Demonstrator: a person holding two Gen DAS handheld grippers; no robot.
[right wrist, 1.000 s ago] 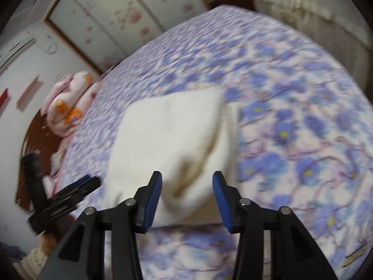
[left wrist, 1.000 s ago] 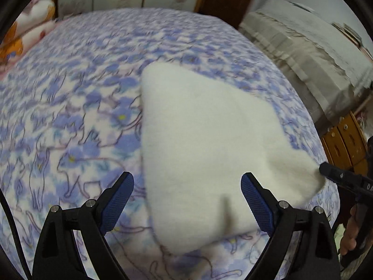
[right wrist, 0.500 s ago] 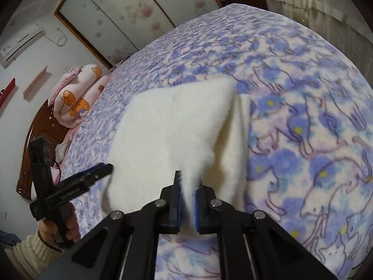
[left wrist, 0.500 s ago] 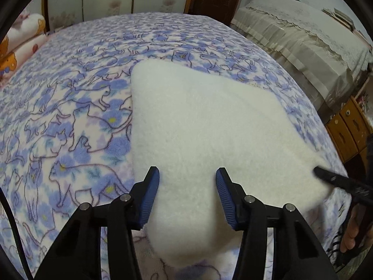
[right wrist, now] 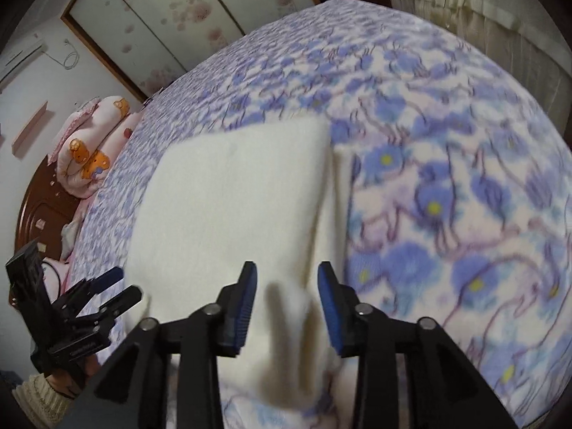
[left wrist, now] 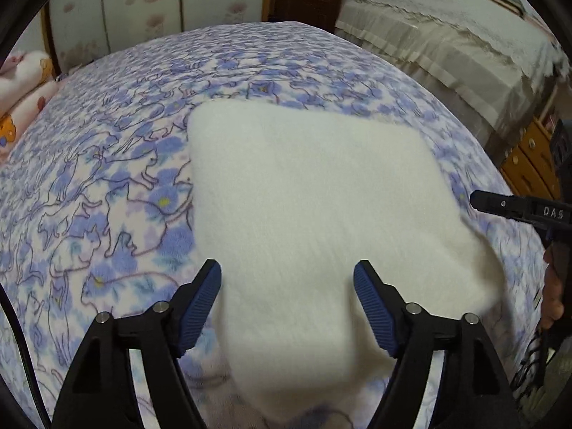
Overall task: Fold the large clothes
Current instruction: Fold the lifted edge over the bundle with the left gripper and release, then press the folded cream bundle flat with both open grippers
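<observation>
Folded white garment (left wrist: 307,214) laid on bed (left wrist: 107,196), at 12 o'clock of both hand-held grippers, left hand-held gripper (left wrist: 287,296) spread, jaws just reopened, near hem between them unpinched, right hand-held gripper (right wrist: 287,300) likewise released.

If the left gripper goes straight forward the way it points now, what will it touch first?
Most likely the white garment. The left gripper points down at it with its fingers open, having just been opening, on either side of the near edge. The bedspread lies underneath. Depth is unclear, so contact may be very close.
</observation>
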